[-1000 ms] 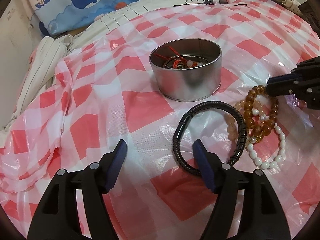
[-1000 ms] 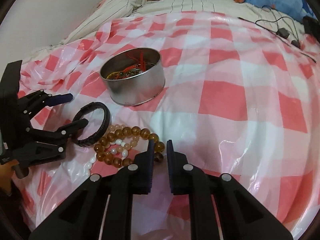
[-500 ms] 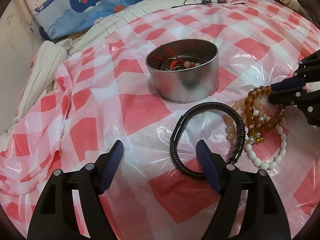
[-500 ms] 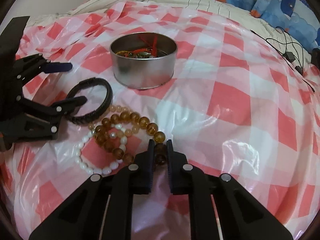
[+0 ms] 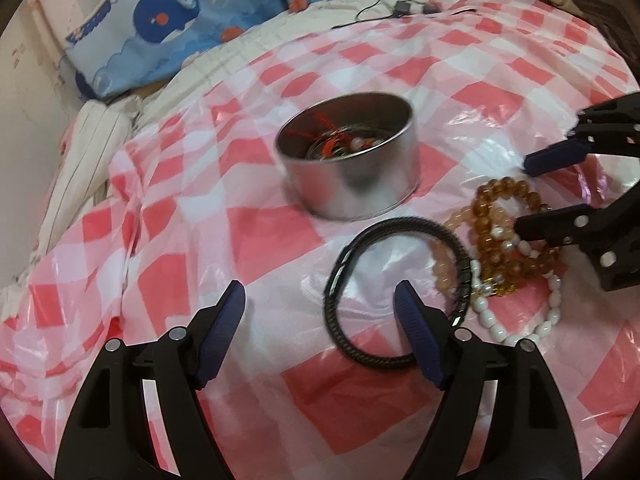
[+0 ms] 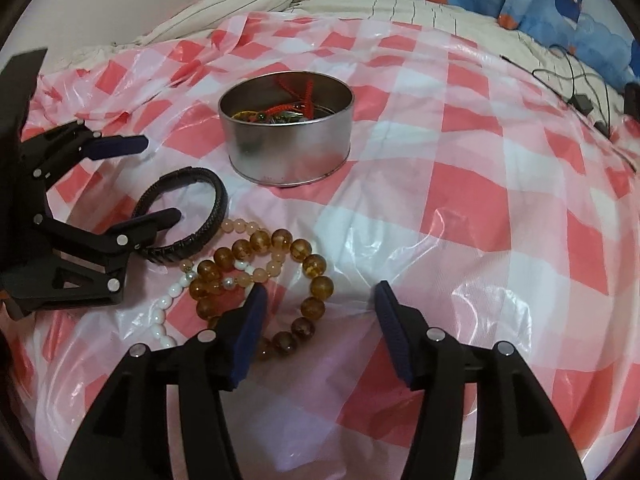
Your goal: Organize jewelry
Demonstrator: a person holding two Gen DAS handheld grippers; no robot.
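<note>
A round metal tin (image 5: 348, 160) (image 6: 286, 136) with red cord and jewelry inside stands on the checked plastic sheet. In front of it lie a black braided bracelet (image 5: 400, 223) (image 6: 218, 208), an amber bead bracelet (image 5: 492, 200) (image 6: 316, 276), a pale peach bead bracelet (image 5: 444, 268) (image 6: 240, 224) and a white pearl bracelet (image 5: 516, 330) (image 6: 160, 320). My left gripper (image 5: 320, 296) (image 6: 156, 179) is open, one finger over the black bracelet's hole, the other outside it. My right gripper (image 6: 320, 292) (image 5: 524, 196) is opening, with the amber bracelet's near beads between its fingers, untouched.
The red-and-white checked sheet (image 6: 460, 208) covers a bed. A striped blanket (image 5: 84, 152) and a blue whale-print pillow (image 5: 168, 20) lie at the back. Black cables with a small plug (image 6: 580, 100) rest at the far right of the right wrist view.
My right gripper's jaws have gone from almost shut to wide apart over the amber beads. The left gripper has spread a little wider and stayed by the black bracelet.
</note>
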